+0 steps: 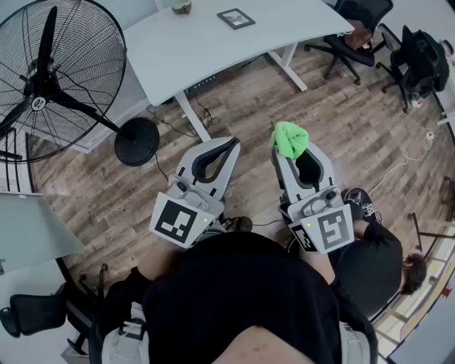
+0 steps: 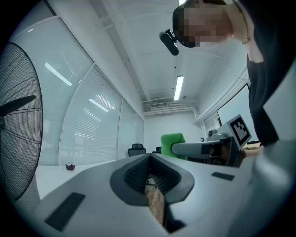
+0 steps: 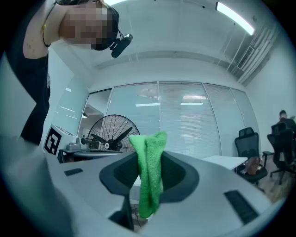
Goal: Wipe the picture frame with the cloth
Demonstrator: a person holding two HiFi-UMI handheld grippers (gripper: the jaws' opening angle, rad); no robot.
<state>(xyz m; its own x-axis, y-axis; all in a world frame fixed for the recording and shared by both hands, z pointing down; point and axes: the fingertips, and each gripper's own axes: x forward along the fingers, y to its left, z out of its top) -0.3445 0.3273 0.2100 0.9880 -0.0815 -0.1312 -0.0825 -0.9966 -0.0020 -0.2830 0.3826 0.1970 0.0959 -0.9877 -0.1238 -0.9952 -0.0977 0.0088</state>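
**Cloth in right gripper, frame on desk**

Black-and-white square markers (image 1: 175, 219) sit on the gripper cubes. Right gripper (image 3: 148, 162) is clamped on a bright green fuzzy cloth (image 1: 289, 138), bunched at its tips. Left gripper (image 2: 150, 162) has its jaws together and empty. A small dark-rimmed picture frame (image 1: 236, 18) lies flat near the desk's (image 1: 213, 50) far edge.

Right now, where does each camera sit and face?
Head view: on the person's head, looking steeply down at desk, picture frame, fan; shows left tool, right tool, torso.
Left gripper view: on the shut left tool, facing the right tool; shows a sleeve.
Right gripper view: on the right tool, shut on the cloth, facing the fan; shows an arm.
Shared: all three show cloth and fan.
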